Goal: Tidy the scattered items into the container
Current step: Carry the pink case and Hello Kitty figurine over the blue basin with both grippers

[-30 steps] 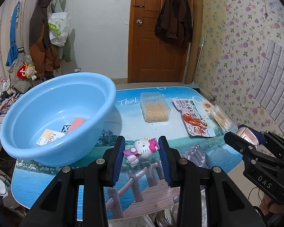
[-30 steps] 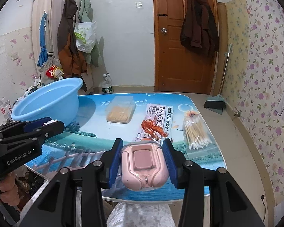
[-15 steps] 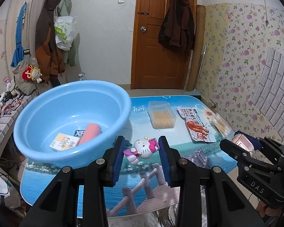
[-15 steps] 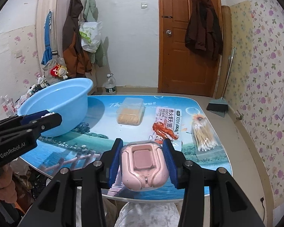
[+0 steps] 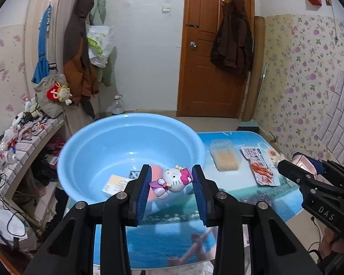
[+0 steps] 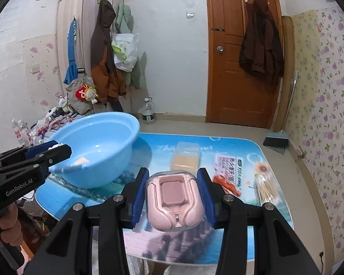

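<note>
Jaws clamp a cat figurine (image 5: 172,181) on the left, pink earbud case (image 6: 174,200) right.

White lettering "GenRobot.AI" runs along the black body of the left gripper (image 6: 57,150), seen at the left edge of the right wrist view. The letters "DAS" stand on the black body of the right gripper (image 5: 297,163), seen at the right edge of the left wrist view. A white snack packet (image 6: 228,168) on the table (image 6: 275,220) bears printed characters and digits, too small to read. Pale script on the tabletop print beside the clear box (image 6: 187,155) is blurred.
</note>
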A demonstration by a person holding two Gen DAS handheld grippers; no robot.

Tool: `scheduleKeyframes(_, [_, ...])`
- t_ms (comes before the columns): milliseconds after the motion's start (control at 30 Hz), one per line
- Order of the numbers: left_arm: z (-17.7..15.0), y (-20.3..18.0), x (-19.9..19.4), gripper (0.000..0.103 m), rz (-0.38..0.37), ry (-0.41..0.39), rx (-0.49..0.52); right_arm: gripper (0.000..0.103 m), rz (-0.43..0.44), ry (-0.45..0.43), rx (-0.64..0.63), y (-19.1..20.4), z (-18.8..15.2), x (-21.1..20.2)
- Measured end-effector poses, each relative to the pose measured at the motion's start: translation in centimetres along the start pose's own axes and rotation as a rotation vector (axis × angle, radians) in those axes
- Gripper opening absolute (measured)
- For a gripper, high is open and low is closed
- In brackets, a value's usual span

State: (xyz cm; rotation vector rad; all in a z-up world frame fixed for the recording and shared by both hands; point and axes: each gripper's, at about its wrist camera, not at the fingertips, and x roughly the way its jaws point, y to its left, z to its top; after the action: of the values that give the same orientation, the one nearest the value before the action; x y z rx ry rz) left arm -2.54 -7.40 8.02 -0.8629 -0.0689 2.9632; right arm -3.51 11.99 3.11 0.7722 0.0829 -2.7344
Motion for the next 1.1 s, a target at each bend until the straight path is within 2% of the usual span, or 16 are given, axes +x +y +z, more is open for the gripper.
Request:
scheduleKeyframes(433, [2.9, 4.6, -1.9, 0.034, 0.072, -0.064, 0.005, 0.045, 0.065, -0.054, -0.064, 4.5, 4.8, 0.8])
scheduleKeyframes(833, [4.1, 8.1, -0.9, 0.034, 0.097, -0.036, -0.014, 0.045, 0.138, -0.047, -0.114, 9.2, 7.2, 3.5])
scheduleKeyframes(1100, [5.6, 10.0, -0.2, 0.034, 0.108, -0.044, -0.021, 0.045, 0.184, -0.054, -0.149, 11.8, 9.5, 5.2])
